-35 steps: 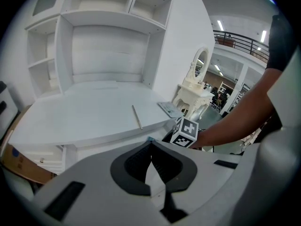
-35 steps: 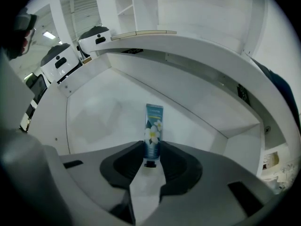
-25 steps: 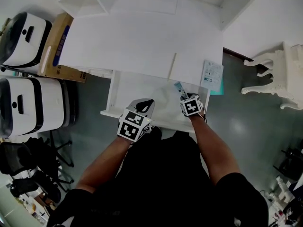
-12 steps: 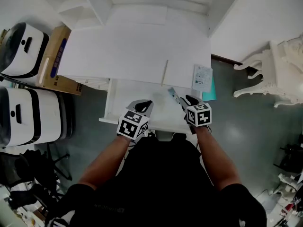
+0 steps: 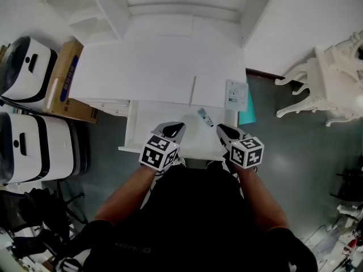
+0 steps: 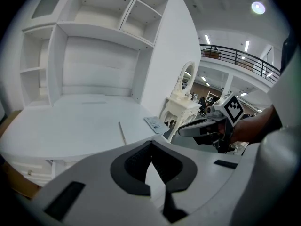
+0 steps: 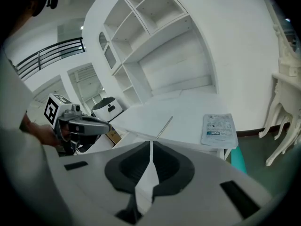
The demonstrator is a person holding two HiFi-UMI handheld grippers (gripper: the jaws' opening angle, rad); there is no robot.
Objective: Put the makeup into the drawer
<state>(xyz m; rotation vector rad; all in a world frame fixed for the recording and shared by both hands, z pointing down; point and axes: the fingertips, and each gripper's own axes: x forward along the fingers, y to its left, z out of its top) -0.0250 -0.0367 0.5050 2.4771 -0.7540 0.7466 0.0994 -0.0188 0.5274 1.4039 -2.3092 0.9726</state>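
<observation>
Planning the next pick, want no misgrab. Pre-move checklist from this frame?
1. Drawer open: ok.
2. Small tube lying in the drawer, clear of both grippers: ok.
3. Right gripper empty: ok; its jaws have just been closing, nothing between them.
4. Left gripper empty: ok, jaws together.
5. Either gripper open for a pick: not ok.
6. Desktop cleared: not ok; thin stick and packet lie on it.

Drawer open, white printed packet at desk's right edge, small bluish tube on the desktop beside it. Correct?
No: the small bluish makeup tube lies inside the open white drawer, not on the desktop; the head view shows it. The white printed packet is at the white desk's right edge.
</observation>
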